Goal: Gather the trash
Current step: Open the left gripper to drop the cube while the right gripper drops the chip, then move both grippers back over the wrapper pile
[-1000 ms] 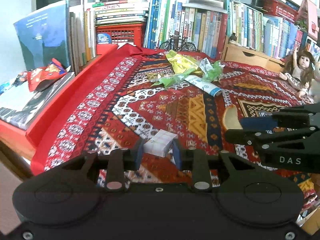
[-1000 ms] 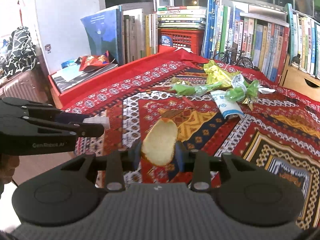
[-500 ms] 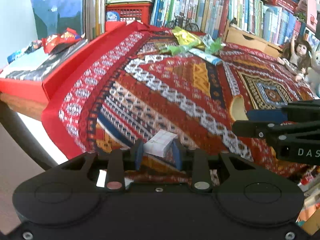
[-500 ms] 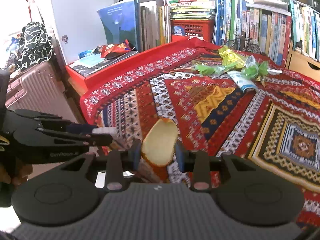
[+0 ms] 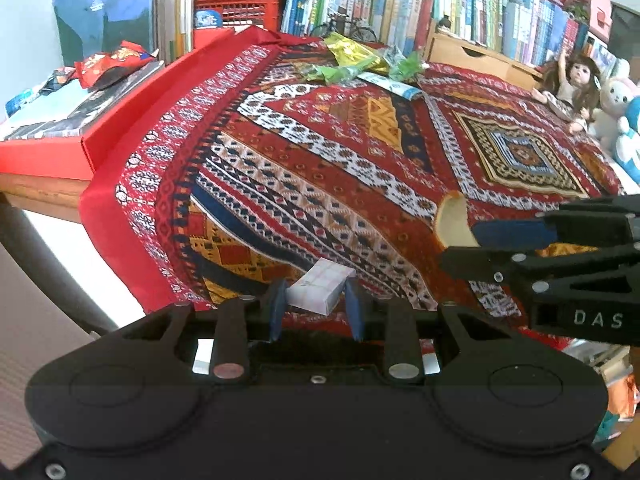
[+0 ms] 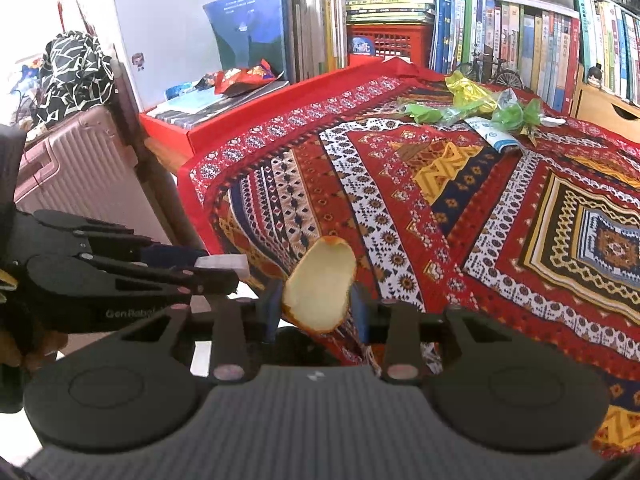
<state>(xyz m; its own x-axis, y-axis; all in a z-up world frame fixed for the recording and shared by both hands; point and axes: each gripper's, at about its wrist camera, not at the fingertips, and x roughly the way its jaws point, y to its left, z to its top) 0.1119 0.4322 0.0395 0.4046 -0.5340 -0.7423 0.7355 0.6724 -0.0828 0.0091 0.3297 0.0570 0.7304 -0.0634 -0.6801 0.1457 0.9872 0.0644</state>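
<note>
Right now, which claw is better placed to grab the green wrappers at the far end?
Neither is free: left claw is shut on the small white box, right claw on the peel. After dropping, right seems likelier; the green wrappers lie toward its side.

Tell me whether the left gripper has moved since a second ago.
Yes. The left gripper, shut on the small white box, has pulled back off the patterned cloth: the wrapper pile looks farther away, and the cloth's near edge now shows.
</note>
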